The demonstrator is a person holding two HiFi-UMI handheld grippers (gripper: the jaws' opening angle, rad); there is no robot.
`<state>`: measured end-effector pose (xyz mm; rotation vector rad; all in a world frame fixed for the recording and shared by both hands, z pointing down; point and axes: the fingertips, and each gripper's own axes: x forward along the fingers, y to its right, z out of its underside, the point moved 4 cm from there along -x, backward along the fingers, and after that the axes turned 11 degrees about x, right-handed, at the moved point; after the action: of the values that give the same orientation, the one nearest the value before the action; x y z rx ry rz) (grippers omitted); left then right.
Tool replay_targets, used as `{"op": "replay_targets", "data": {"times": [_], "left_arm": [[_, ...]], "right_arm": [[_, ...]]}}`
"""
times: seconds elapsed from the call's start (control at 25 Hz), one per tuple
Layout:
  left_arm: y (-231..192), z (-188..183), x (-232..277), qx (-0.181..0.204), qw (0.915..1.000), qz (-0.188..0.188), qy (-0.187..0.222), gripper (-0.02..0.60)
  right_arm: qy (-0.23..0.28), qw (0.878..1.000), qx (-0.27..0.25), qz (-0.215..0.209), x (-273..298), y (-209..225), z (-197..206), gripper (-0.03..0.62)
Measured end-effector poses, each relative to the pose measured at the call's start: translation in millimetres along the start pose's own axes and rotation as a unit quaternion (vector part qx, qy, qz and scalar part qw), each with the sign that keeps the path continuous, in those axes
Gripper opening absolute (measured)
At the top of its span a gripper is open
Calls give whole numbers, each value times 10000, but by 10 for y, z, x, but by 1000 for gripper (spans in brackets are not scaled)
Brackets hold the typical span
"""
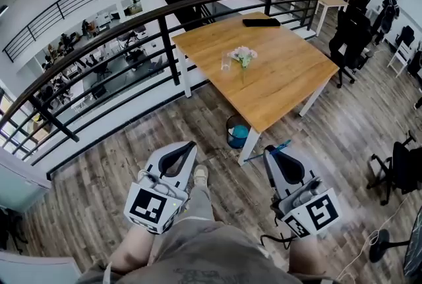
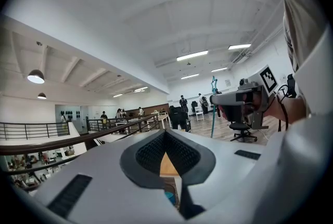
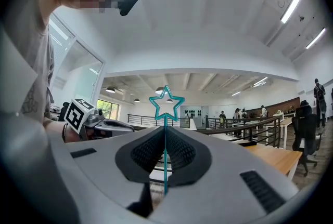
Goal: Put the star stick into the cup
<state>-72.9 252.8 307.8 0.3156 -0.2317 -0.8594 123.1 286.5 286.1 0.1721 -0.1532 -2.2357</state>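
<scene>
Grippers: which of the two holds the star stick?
The right gripper, its jaws shut on the shaft of the teal star stick. The left gripper has its jaws shut with nothing between them.

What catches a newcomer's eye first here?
The teal star stick is pinched in the right tool, its star poking out past the jaw tips. Ahead, in the head view, a wooden table carries a clear cup beside a small flower bunch.
</scene>
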Motion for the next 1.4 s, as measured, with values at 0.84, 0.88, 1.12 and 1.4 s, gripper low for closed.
{"op": "replay_targets", "data": {"times": [0.84,0.88,1.12,1.4], "left_arm": [[-1289,650,1505,-205,9993,204,-244,15],[-1385,706,1601,-243,9990,249,-268,15],[-2064,920,2143,-325,9982,394,-313,15],[-2675,1159,2679,-457,9965,539,-448,16]], "right_arm": [[-201,9993,-49,307,1589,1184,-118,34],[-231,9991,-46,343,1716,1262,-115,34],[-297,9984,18,490,2518,1638,-156,34],[-232,9978,-152,605,3288,1971,-350,34]]}}
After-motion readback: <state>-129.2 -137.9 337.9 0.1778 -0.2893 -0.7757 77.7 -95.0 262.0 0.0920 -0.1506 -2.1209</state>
